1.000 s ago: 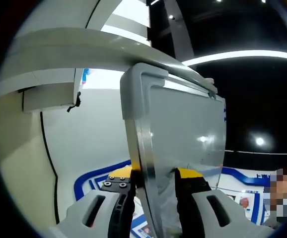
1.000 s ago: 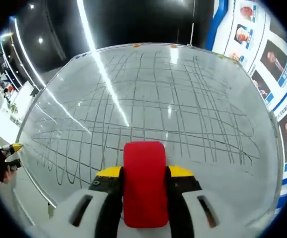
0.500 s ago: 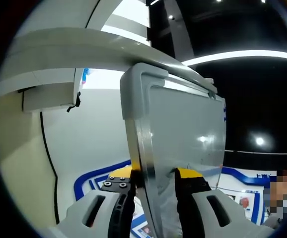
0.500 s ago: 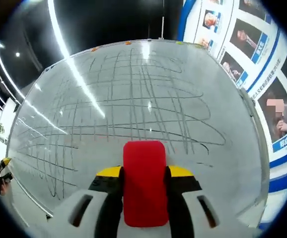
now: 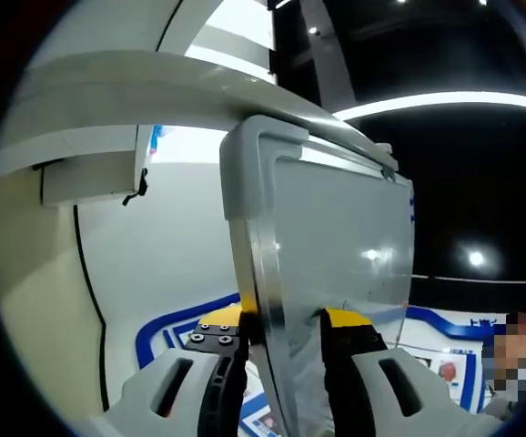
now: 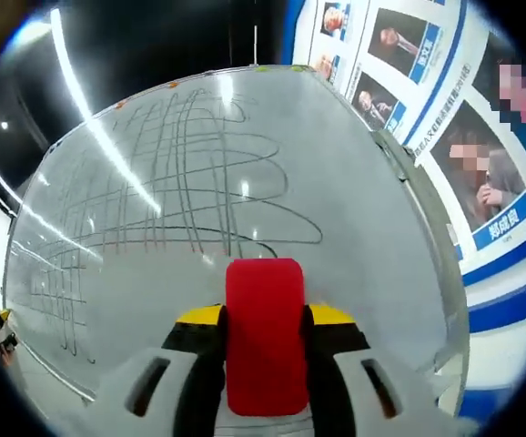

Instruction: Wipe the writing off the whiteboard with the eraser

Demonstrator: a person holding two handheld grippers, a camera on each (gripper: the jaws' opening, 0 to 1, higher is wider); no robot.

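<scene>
In the right gripper view the whiteboard spreads wide, crossed by many dark scribbled lines; its lower right part is wiped bare. My right gripper is shut on the red eraser, which sits against the board just below the writing. In the left gripper view I see the whiteboard edge-on, with its grey plastic corner at the top. My left gripper is shut on the board's metal edge. That left gripper also appears small at the far left of the right gripper view.
A wall with blue-framed photo posters runs along the right of the right gripper view. In the left gripper view there is a white wall with a black cable, a white ceiling beam, and a person at the lower right.
The right gripper has swept the eraser rightward across the board, so the scribbles now lie further left and a wiped patch has grown. The left gripper has stayed still.
</scene>
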